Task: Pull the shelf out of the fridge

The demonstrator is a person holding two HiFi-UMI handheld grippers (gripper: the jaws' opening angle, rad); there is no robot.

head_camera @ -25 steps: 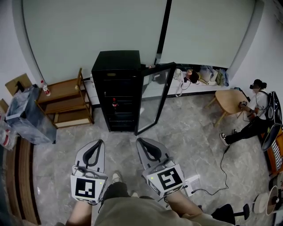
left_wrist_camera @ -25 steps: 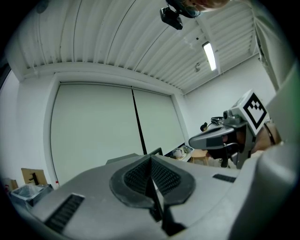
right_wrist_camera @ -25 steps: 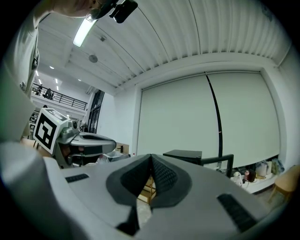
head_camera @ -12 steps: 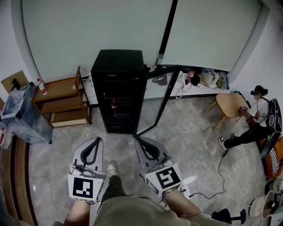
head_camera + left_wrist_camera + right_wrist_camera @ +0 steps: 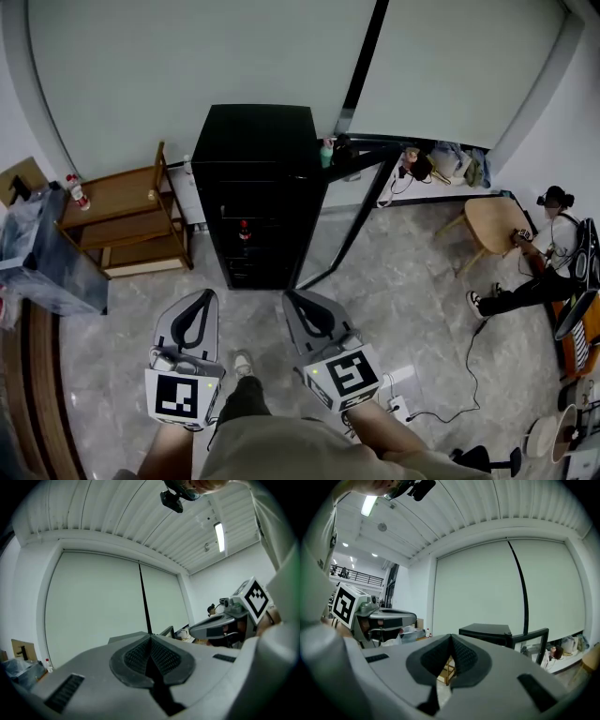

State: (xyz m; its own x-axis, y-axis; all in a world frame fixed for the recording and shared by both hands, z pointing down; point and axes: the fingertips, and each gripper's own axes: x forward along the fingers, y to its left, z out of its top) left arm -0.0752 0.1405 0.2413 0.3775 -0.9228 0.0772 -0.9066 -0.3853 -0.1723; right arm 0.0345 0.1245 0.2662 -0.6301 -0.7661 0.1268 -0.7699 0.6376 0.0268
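Jaws closed and empty on my left gripper and right gripper.
Both hang before the fridge, door open; possibly a bottle inside.

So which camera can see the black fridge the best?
The head view: the whole fridge shows there, front open, with a red bottle inside. The right gripper view catches only its top and the door, low in the picture. The left gripper view shows just a sliver of its top.
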